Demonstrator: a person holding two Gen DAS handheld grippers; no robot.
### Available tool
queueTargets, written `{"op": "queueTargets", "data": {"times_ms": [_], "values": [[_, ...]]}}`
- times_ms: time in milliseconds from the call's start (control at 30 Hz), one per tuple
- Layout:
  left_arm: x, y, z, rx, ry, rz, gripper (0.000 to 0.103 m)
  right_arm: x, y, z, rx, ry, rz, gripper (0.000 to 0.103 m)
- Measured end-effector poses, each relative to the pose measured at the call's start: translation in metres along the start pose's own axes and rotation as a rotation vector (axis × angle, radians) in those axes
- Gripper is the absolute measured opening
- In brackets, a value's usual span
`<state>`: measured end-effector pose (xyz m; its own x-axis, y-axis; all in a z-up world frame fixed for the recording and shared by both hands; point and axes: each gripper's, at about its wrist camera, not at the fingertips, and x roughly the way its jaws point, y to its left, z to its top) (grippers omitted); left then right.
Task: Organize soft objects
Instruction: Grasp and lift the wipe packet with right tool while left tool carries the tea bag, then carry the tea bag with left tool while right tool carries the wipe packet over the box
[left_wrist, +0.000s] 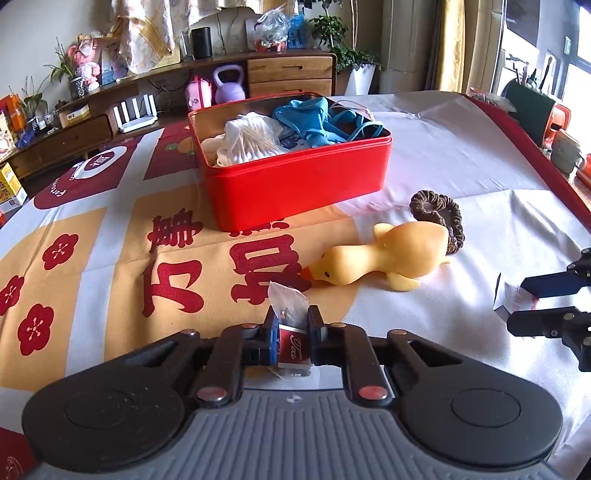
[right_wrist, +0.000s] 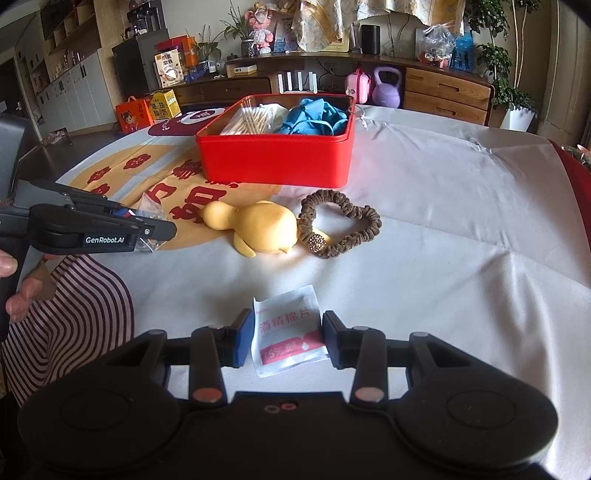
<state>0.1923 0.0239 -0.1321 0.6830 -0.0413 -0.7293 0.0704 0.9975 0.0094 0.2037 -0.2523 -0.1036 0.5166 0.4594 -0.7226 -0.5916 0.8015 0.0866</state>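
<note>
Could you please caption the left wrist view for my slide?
Left gripper clamps a tea sachet near the yellow duck and red tin.

Black left gripper (right_wrist: 162, 230) lettered "GenRobot.AI"; right gripper (right_wrist: 288, 338) black, blue pads; striped sleeve (right_wrist: 74, 314).

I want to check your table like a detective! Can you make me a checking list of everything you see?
Surface: white cloth with red and tan print, wrinkled.
Job's things: red box holding blue cloth and cotton swabs; yellow duck lying against brown scrunchie; white wipe packet; tea sachet.
Clutter: nothing seen on the cloth.
Grippers: left gripper shut on the tea sachet; right gripper open around the wipe packet.
Cables: some behind the sideboard.
Surroundings: purple kettlebell, plants, striped sleeve.
</note>
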Motion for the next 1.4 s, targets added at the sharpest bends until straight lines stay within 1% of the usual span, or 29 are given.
{"op": "queueTargets", "data": {"times_ms": [167, 367, 533, 667, 800, 1000, 1100, 1267, 1400], "values": [[-0.015, 0.002, 0.003, -0.012, -0.009, -0.003, 0.014, -0.013, 0.002, 0.008, 0.021, -0.023, -0.001, 0.039], [-0.04, 0.003, 0.017, -0.046, -0.023, -0.026, 0.015, -0.034, 0.009, 0.03, 0.028, -0.06, -0.006, 0.039], [-0.057, 0.006, 0.038, -0.079, -0.041, -0.06, 0.015, -0.049, 0.014, 0.057, 0.033, -0.104, -0.007, 0.039], [-0.067, 0.006, 0.058, -0.067, -0.071, -0.079, 0.015, -0.055, 0.017, 0.081, 0.024, -0.136, -0.033, 0.039], [-0.072, 0.007, 0.08, -0.049, -0.104, -0.084, 0.015, -0.054, 0.016, 0.102, 0.006, -0.157, -0.044, 0.039], [-0.068, 0.011, 0.112, -0.029, -0.13, -0.095, 0.015, -0.046, 0.017, 0.129, -0.032, -0.185, -0.065, 0.039], [-0.062, 0.013, 0.126, -0.014, -0.134, -0.086, 0.015, -0.039, 0.015, 0.139, -0.047, -0.193, -0.077, 0.039], [-0.044, 0.017, 0.147, -0.012, -0.131, -0.065, 0.015, -0.02, 0.009, 0.153, -0.042, -0.198, -0.09, 0.039], [-0.026, 0.022, 0.162, -0.02, -0.126, -0.068, 0.015, -0.002, 0.006, 0.162, -0.035, -0.193, -0.089, 0.039]]}}
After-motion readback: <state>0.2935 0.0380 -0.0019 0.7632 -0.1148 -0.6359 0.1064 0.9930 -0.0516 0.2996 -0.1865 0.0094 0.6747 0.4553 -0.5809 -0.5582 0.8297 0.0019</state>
